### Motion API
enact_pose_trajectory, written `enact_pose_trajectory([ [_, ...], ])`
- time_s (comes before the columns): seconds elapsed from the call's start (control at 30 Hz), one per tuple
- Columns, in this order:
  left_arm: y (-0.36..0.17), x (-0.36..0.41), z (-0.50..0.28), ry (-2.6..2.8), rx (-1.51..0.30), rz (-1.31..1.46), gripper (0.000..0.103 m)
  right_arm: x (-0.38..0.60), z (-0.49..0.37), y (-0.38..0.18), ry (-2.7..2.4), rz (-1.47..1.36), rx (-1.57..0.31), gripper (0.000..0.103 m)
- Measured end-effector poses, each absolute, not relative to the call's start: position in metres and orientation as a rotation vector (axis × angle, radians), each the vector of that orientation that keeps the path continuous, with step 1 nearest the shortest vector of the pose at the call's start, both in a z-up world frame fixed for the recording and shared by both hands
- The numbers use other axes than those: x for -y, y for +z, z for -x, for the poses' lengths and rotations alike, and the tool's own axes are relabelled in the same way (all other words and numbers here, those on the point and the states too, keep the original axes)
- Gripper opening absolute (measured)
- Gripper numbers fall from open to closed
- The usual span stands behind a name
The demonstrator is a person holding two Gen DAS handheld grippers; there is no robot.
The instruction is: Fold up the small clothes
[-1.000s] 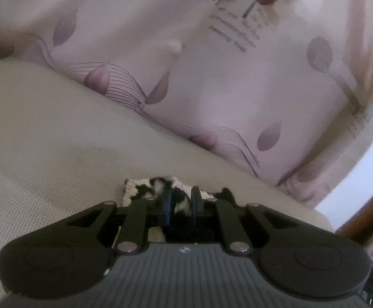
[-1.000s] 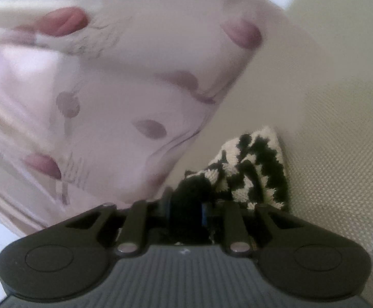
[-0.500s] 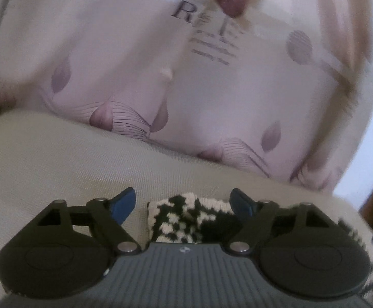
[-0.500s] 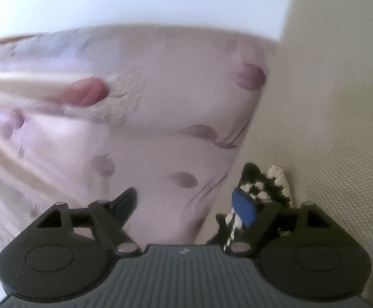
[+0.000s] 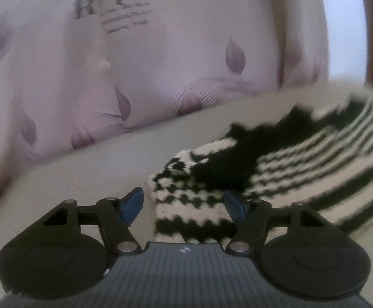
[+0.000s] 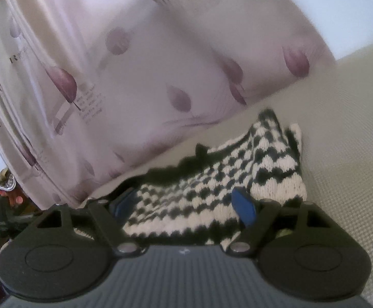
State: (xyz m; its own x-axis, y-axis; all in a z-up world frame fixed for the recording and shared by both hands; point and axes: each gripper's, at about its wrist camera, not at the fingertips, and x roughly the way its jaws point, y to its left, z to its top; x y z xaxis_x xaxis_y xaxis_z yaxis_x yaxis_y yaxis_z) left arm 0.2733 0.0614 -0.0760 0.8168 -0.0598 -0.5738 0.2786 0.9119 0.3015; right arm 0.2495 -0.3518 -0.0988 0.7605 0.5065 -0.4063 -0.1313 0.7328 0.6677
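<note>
Now the left gripper [image 5: 184, 202] is hovering low over the bed with its jaws spread wide and just drawing inward, its blue pads [image 5: 131, 204] standing clear of the cloth on either side; nothing is being pinched between them, though the near end of the black-and-white knitted garment [image 5: 276, 177] is lying in the gap in front of it; that end is showing a checked pattern, while the part stretching off to the right is showing plain stripes with a solid black patch between the two. Over on the other side the right gripper [image 6: 186, 205] is likewise standing with its jaws wide apart and gripping nothing; the same knitted garment [image 6: 212, 187] is lying spread between and beyond its blue pads [image 6: 244, 209], whether the pads are brushing the wool I cannot tell, and a corner of the knit is poking up at the far right. Under the garment the beige mattress cover [image 5: 84, 179] is stretching away flat, its fine weave showing plainly in the right wrist view [image 6: 340, 154]; behind it a pale pink quilt [image 5: 160, 64] printed with mauve petals and some grey lettering is rising like a wall, touching the mattress along its lower edge, and it is filling most of the background in the right wrist view too [image 6: 135, 77]; both views are somewhat blurred.
</note>
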Motion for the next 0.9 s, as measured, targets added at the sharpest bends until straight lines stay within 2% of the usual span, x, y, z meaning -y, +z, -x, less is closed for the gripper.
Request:
enact_pose_trajectory([
  [0.13,-0.087,-0.042,-0.308,-0.112,-0.647,-0.48,0.071,0.356,-0.247,-0.102,0.37,-0.709,-0.609,0.08],
  [0.2,-0.08,-0.051,-0.323,-0.037,-0.647,-0.387,0.071,0.357,-0.247,-0.102,0.366,-0.715,-0.606,0.08],
  [0.33,-0.061,-0.105,-0.336,0.042,-0.639,0.016,0.071,0.356,-0.246,-0.1,0.368,-0.693,-0.61,0.08],
  [0.5,-0.058,-0.144,-0.319,-0.021,-0.705,0.075,0.071,0.356,-0.246,-0.1,0.373,-0.699,-0.609,0.08],
  [0.63,-0.069,-0.154,-0.29,-0.156,-0.787,0.172,0.067,0.36,-0.245,-0.103,0.371,-0.728,-0.602,0.08],
  [0.67,-0.073,-0.155,-0.282,-0.179,-0.798,0.187,0.06,0.36,-0.245,-0.103,0.369,-0.73,-0.601,0.08],
  [0.7,-0.075,-0.155,-0.279,-0.19,-0.806,0.19,0.046,0.36,-0.245,-0.103,0.368,-0.729,-0.601,0.08],
  [0.73,-0.078,-0.154,-0.275,-0.203,-0.814,0.192,0.028,0.36,-0.245,-0.103,0.367,-0.726,-0.602,0.08],
  [0.8,-0.08,-0.153,-0.266,-0.237,-0.812,0.221,0.011,0.359,-0.245,-0.102,0.366,-0.72,-0.603,0.08],
  [0.9,-0.072,-0.15,-0.24,-0.237,-0.79,0.202,0.01,0.358,-0.244,-0.101,0.361,-0.711,-0.602,0.08],
])
